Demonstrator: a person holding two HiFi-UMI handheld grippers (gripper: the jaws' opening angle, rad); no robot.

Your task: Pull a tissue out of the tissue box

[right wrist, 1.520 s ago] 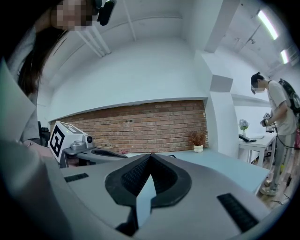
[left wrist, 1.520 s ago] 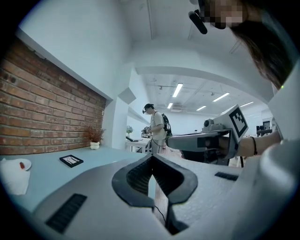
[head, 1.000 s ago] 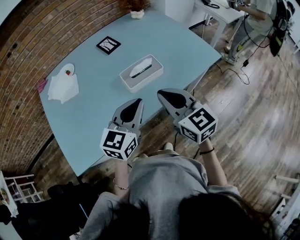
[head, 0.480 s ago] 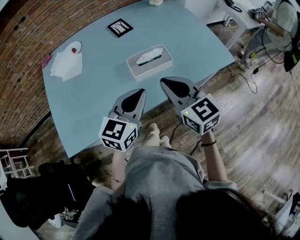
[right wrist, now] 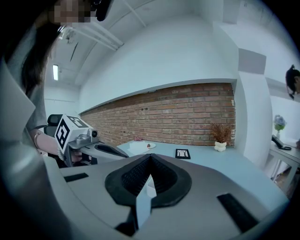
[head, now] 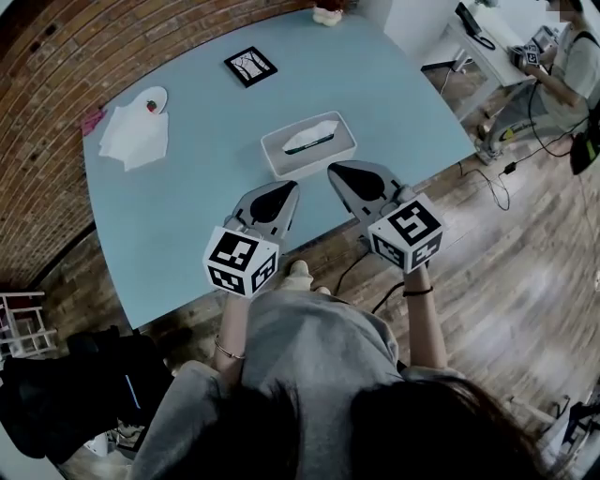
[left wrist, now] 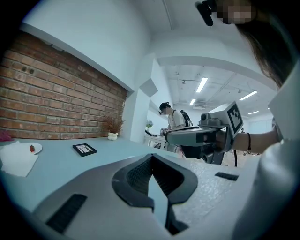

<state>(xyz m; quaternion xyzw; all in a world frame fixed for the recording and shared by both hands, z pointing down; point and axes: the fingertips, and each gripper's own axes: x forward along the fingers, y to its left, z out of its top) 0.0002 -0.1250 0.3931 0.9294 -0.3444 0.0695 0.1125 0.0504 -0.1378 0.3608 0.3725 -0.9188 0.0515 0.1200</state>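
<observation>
A white tissue box (head: 309,142) with a tissue poking from its slot lies on the pale blue table (head: 206,187), near the front edge. My left gripper (head: 284,188) hovers just short of the box's near left side, jaws together with nothing between them. Off the near right corner, my right gripper (head: 335,170) is likewise shut and empty. In the left gripper view my left gripper (left wrist: 151,159) points across the table and the right gripper (left wrist: 187,136) shows beside it. In the right gripper view my right gripper (right wrist: 150,160) has the left gripper (right wrist: 101,148) at its left.
Loose white tissues (head: 136,142) and a small plate (head: 150,100) lie at the table's far left. A black framed picture (head: 250,66) and a potted plant (head: 328,13) stand further back. A brick wall (head: 56,84) runs on the left. A person (head: 562,66) stands by a white desk at the back right.
Both grippers have moved forward and a little down toward the tissue box; their tips are now close to its near side. Jaws stayed together.
</observation>
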